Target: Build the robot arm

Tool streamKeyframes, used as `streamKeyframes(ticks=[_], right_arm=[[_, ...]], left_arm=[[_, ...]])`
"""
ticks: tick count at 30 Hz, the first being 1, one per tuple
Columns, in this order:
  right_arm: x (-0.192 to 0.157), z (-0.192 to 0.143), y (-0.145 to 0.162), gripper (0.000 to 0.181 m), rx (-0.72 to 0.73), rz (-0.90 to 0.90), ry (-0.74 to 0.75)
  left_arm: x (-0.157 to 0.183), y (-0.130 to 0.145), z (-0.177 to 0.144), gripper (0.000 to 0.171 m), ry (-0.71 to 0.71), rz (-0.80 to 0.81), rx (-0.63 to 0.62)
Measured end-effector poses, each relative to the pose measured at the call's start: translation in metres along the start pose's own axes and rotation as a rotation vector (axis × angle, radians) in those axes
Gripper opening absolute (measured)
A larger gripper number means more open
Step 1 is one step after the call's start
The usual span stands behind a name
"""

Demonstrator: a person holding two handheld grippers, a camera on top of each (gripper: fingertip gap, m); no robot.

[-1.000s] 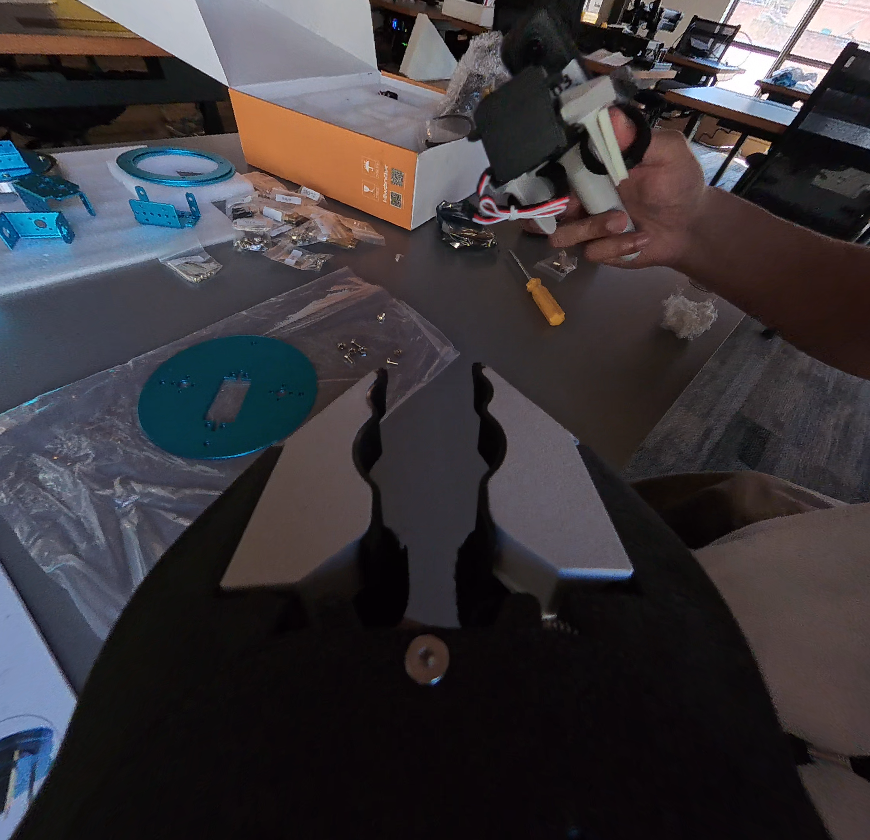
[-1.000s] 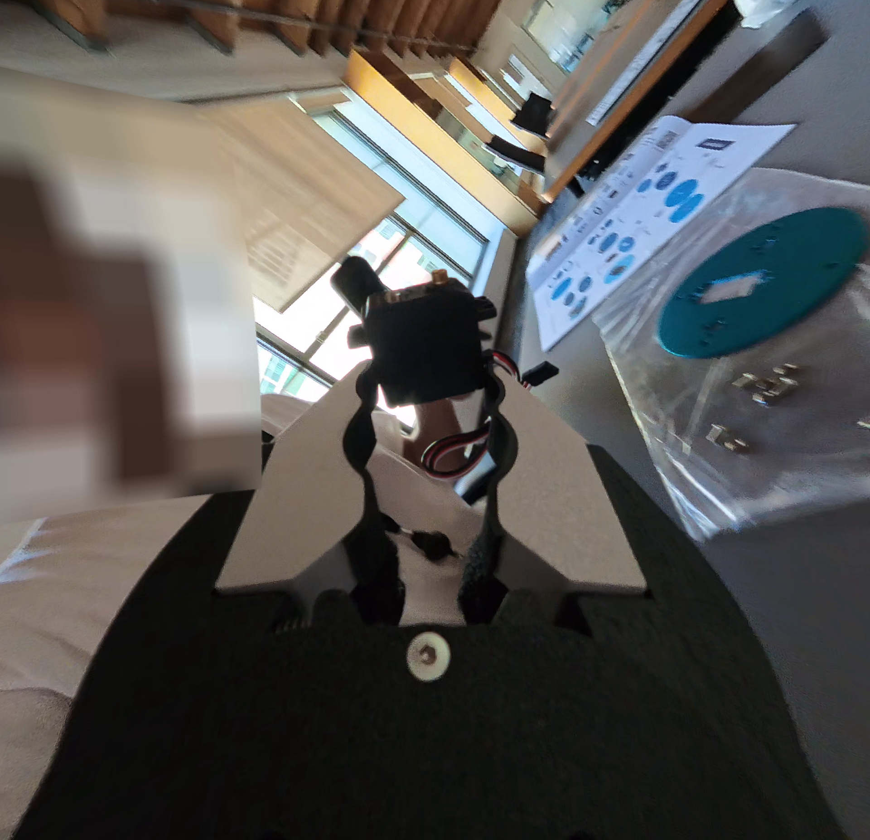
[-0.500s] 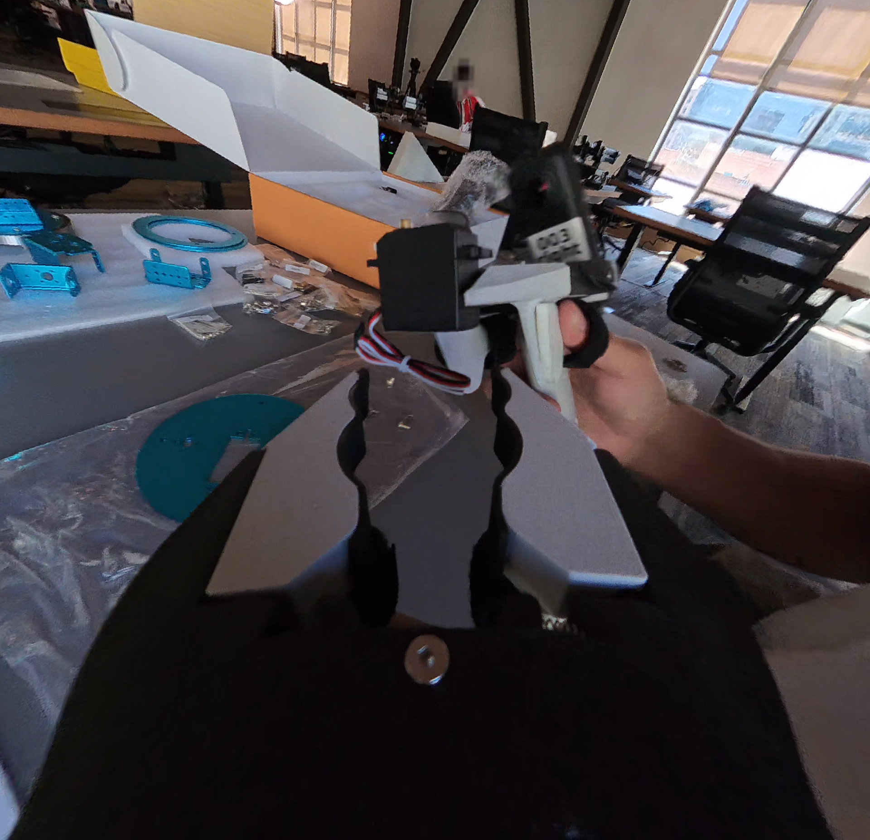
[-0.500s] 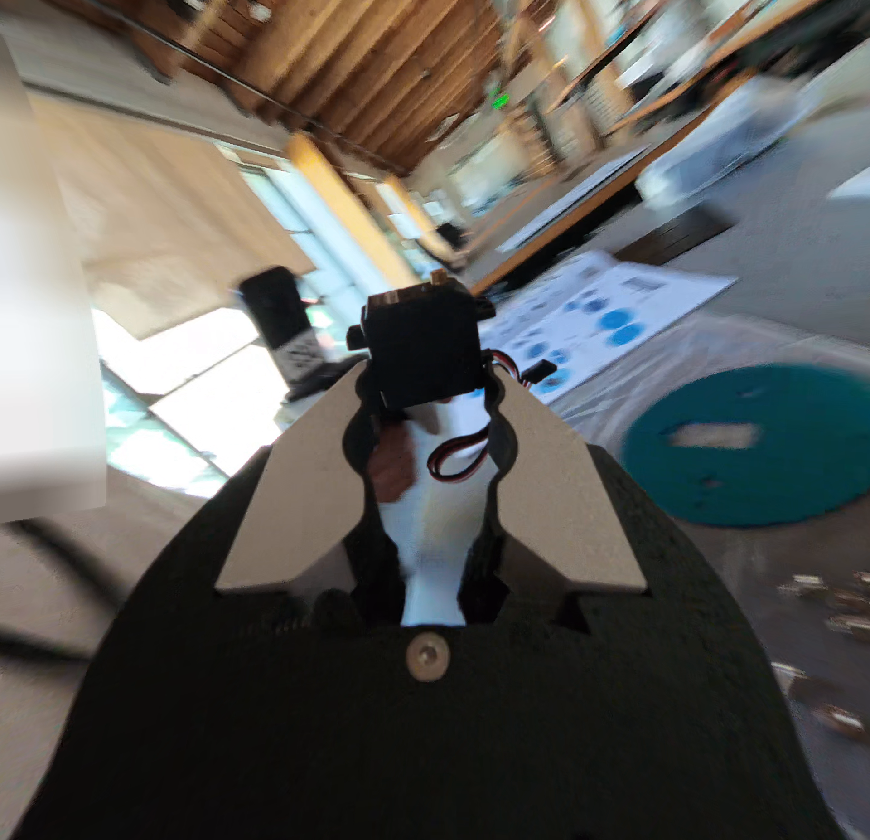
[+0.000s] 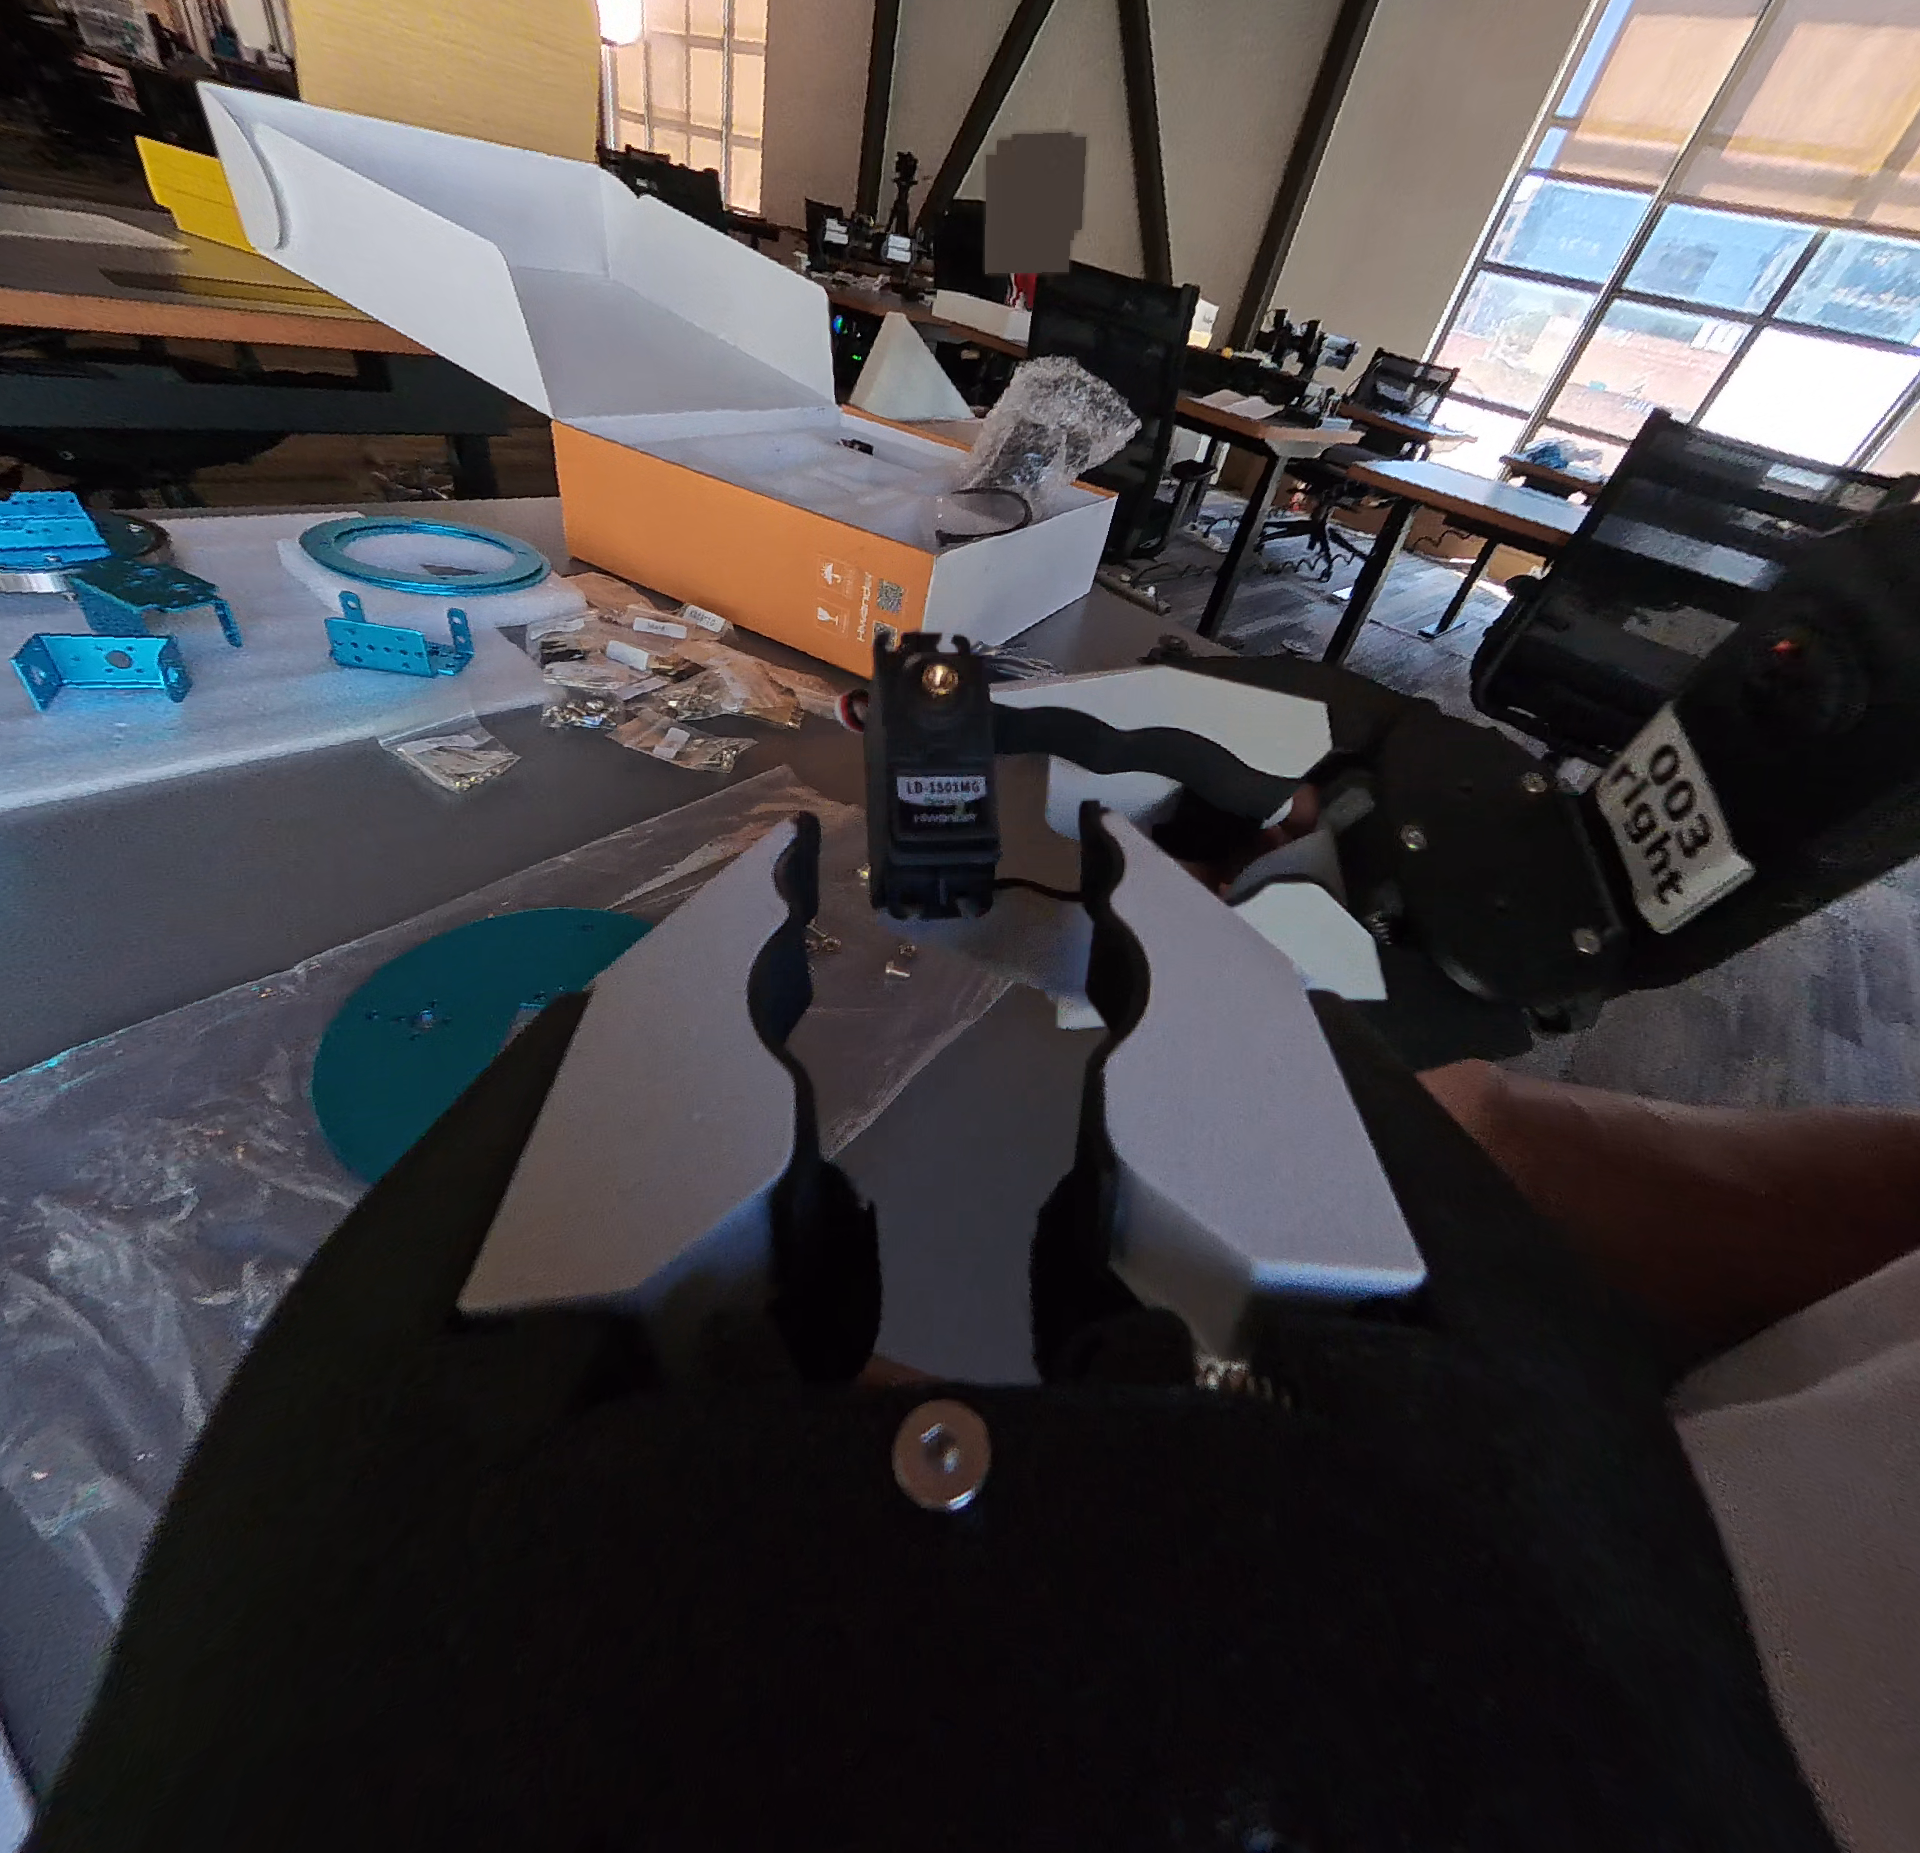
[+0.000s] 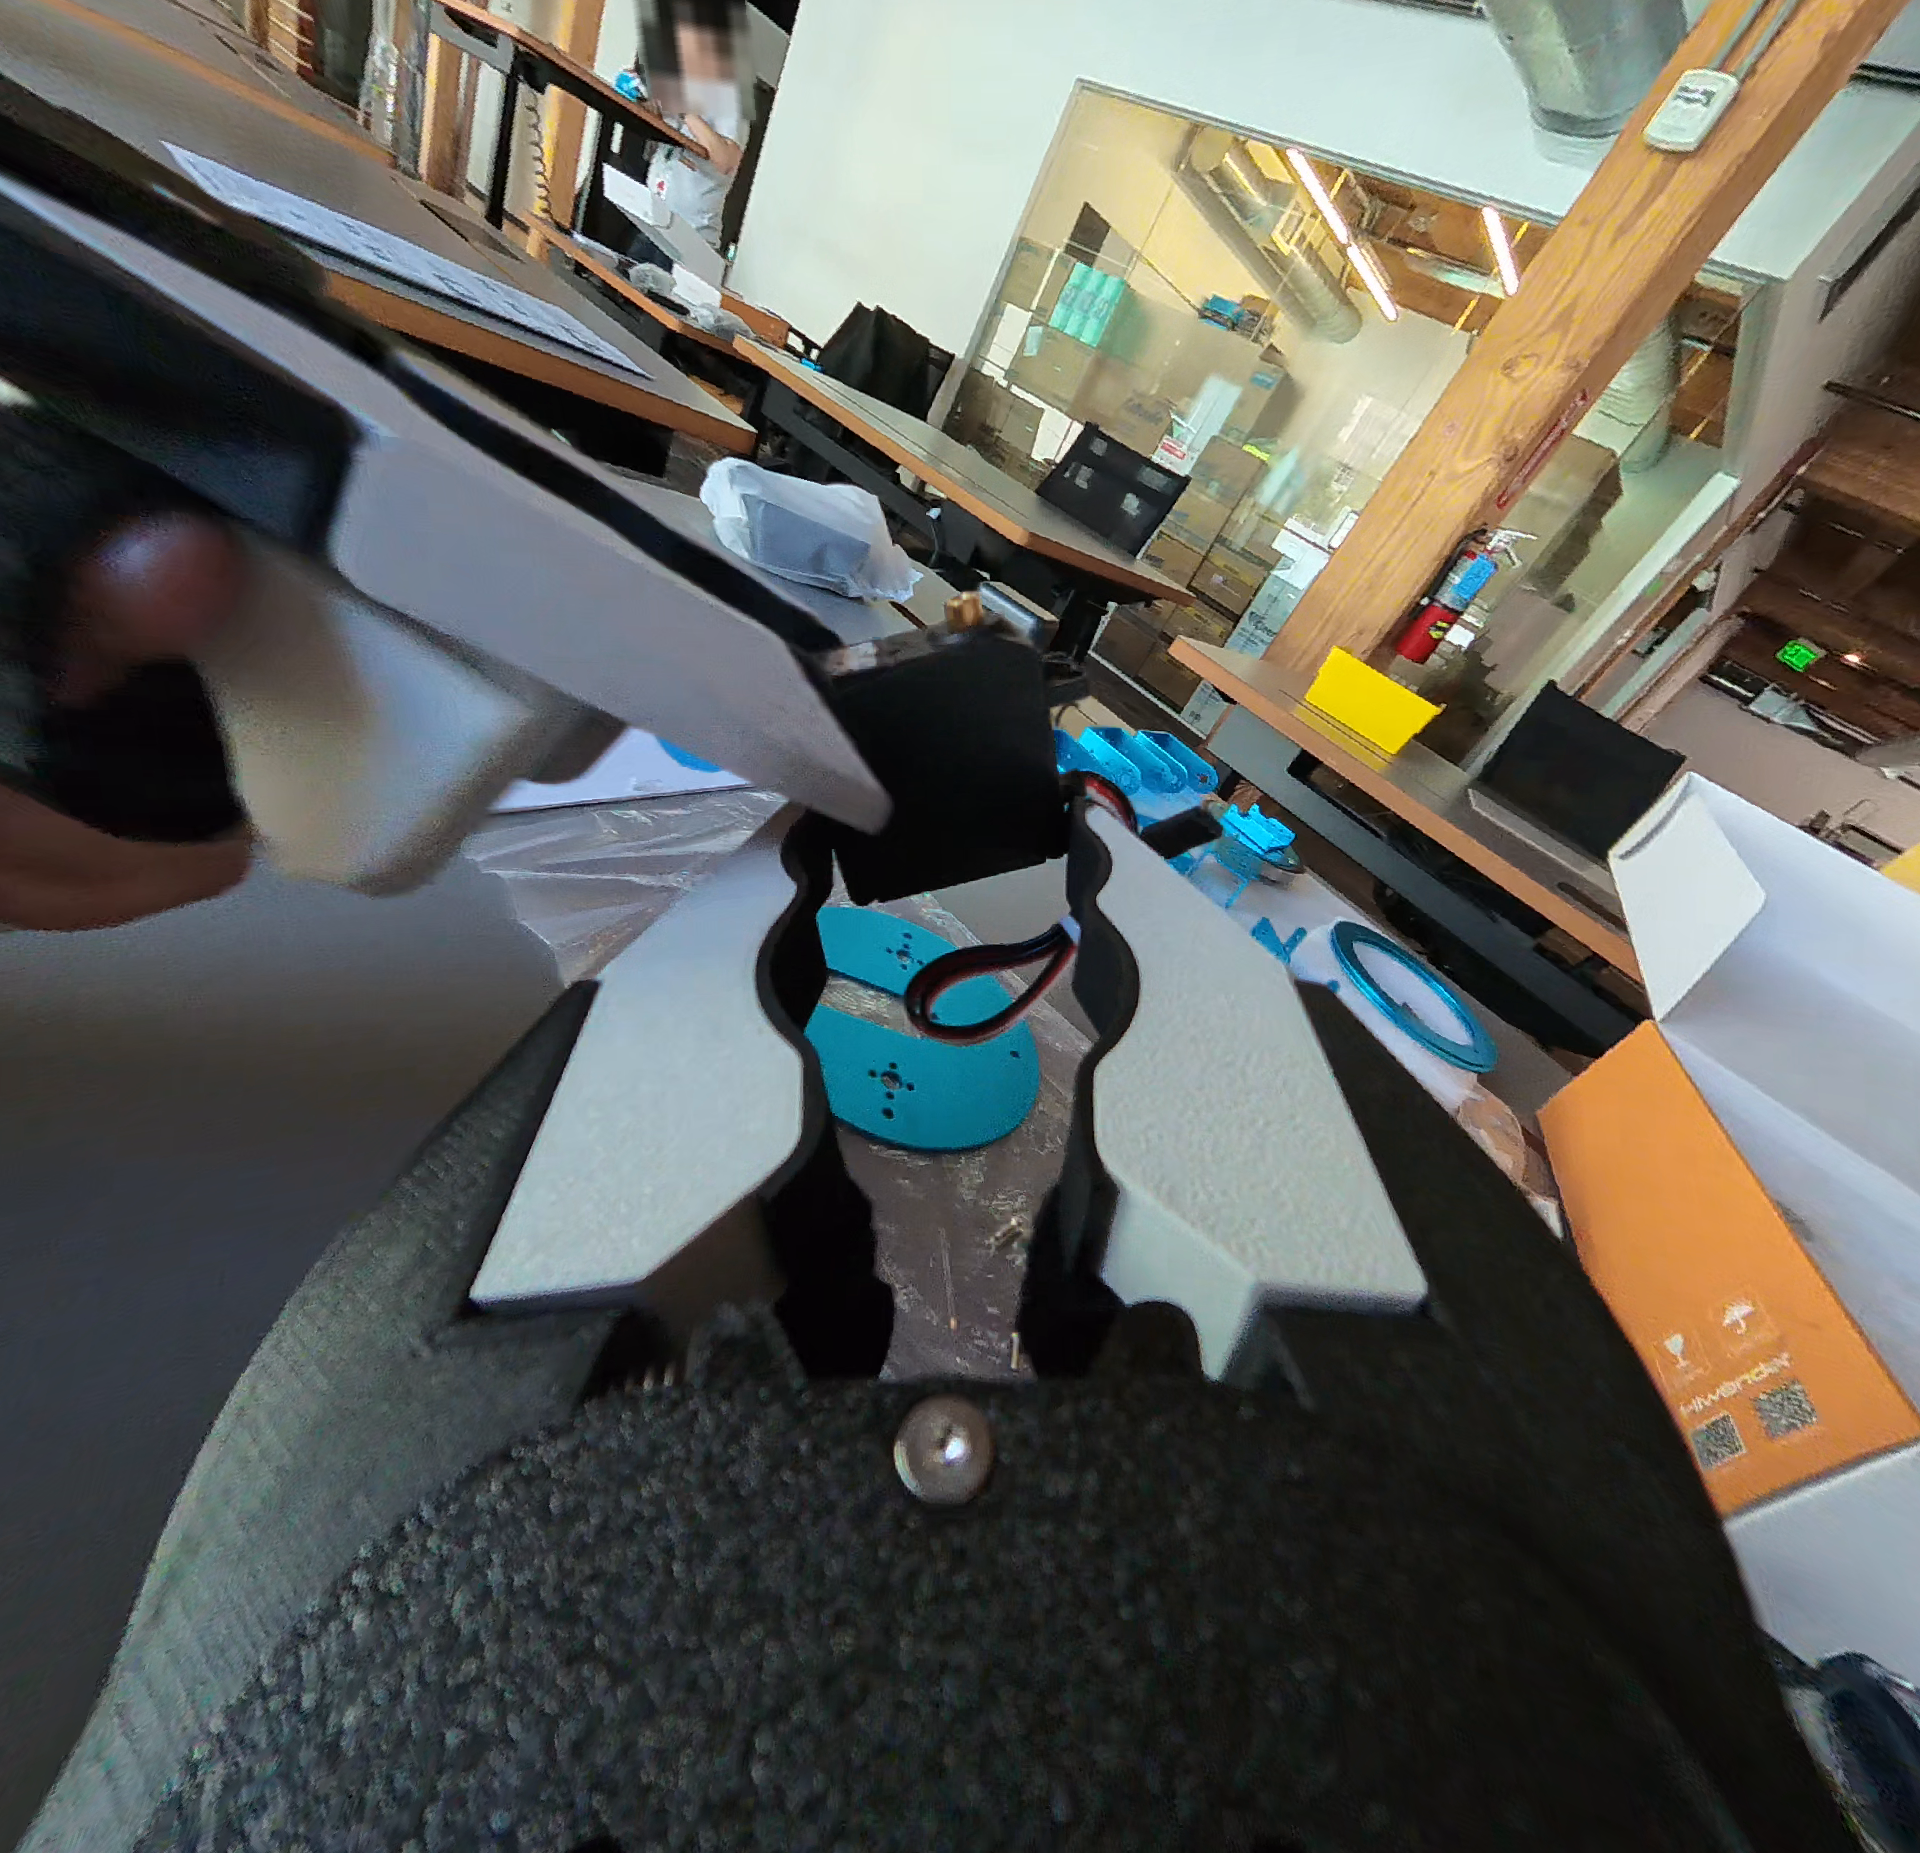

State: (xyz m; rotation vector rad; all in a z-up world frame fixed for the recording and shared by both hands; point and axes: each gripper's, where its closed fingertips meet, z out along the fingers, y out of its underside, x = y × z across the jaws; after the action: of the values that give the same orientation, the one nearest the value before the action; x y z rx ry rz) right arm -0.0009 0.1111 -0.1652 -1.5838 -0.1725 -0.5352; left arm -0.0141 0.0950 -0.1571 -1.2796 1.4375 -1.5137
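My right gripper (image 6: 945,832) is shut on a black servo (image 6: 945,764) with a brass shaft on top and a red, white and black lead looping below. In the left wrist view it reaches in from the right (image 5: 1023,764) and holds the servo (image 5: 935,775) upright above the table. My left gripper (image 5: 945,827) is open and empty. The servo's lower end sits between its fingertips with a gap on each side. In the right wrist view a left finger (image 6: 623,640) lies against the servo's left side. A teal disc (image 5: 436,1034) lies on clear plastic below.
An open orange and white box (image 5: 727,556) stands at the back of the dark table (image 5: 260,868). Blue brackets (image 5: 395,640) and a blue ring (image 5: 421,556) lie on white foam at left. Small bags of screws (image 5: 665,702) and loose screws (image 5: 899,962) lie nearby. Less than 4 cm separates the two grippers' tips.
The right gripper has swung round and brought the servo down between the left fingertips. The left jaws have opened a little wider and the left gripper has tilted up.
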Motion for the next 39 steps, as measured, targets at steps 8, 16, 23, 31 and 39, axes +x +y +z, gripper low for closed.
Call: streamKeyframes(ticks=[8,16,23,31,39], right_arm=[[-0.011,0.008,0.019,0.044,-0.066,0.055,-0.064],[0.0,-0.004,0.037,0.053,-0.234,0.476,-0.486],[0.032,0.061,0.118,0.05,-0.726,0.361,-0.598],[0.026,0.087,0.156,0.05,-0.843,0.485,-0.597],[0.012,0.081,0.143,0.055,-0.823,0.693,-0.714]], left_arm=[[-0.021,0.018,0.007,0.02,-0.106,0.089,-0.066],[-0.075,0.054,-0.046,0.021,-0.205,0.106,-0.253],[-0.097,0.057,-0.072,0.02,-0.291,0.135,-0.283],[-0.106,0.066,-0.051,0.02,-0.288,0.102,-0.324],[-0.122,0.09,-0.03,0.02,-0.312,0.086,-0.428]])
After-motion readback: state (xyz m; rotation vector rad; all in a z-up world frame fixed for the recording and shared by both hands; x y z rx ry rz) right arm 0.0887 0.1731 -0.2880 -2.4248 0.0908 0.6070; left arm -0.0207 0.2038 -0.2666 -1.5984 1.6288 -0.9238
